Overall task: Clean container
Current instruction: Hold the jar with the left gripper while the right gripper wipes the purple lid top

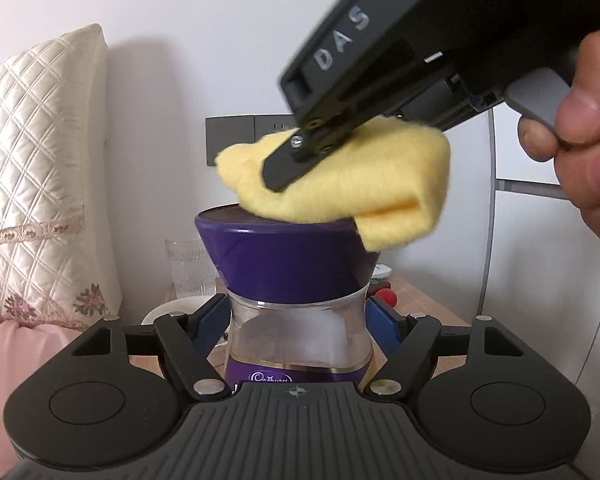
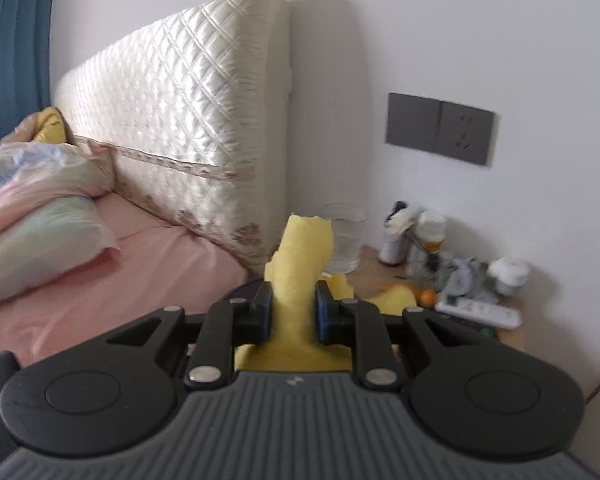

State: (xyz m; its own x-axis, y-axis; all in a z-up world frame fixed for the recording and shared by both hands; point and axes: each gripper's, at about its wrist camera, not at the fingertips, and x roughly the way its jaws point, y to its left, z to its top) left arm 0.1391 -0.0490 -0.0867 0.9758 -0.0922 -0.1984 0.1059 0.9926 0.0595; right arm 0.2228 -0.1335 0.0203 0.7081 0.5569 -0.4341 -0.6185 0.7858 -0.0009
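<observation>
A clear glass jar [image 1: 298, 334] with a purple lid [image 1: 288, 256] and a purple Cadbury label stands upright in the left wrist view. My left gripper [image 1: 298, 328] is shut on the jar's neck and body. My right gripper [image 2: 293, 312] is shut on a folded yellow cloth [image 2: 296, 264]. In the left wrist view the cloth [image 1: 340, 196] presses on top of the purple lid, with the right gripper [image 1: 284, 172] coming down from the upper right. The lid is only a dark sliver in the right wrist view.
A wooden bedside table [image 2: 370, 276] holds a ribbed drinking glass [image 2: 346, 240], small bottles [image 2: 430, 236], a white remote [image 2: 480, 314] and an orange [image 2: 426, 296]. A quilted cream headboard [image 2: 180, 120] and pink bed [image 2: 132, 272] lie left. A grey wall socket [image 2: 440, 128] is behind.
</observation>
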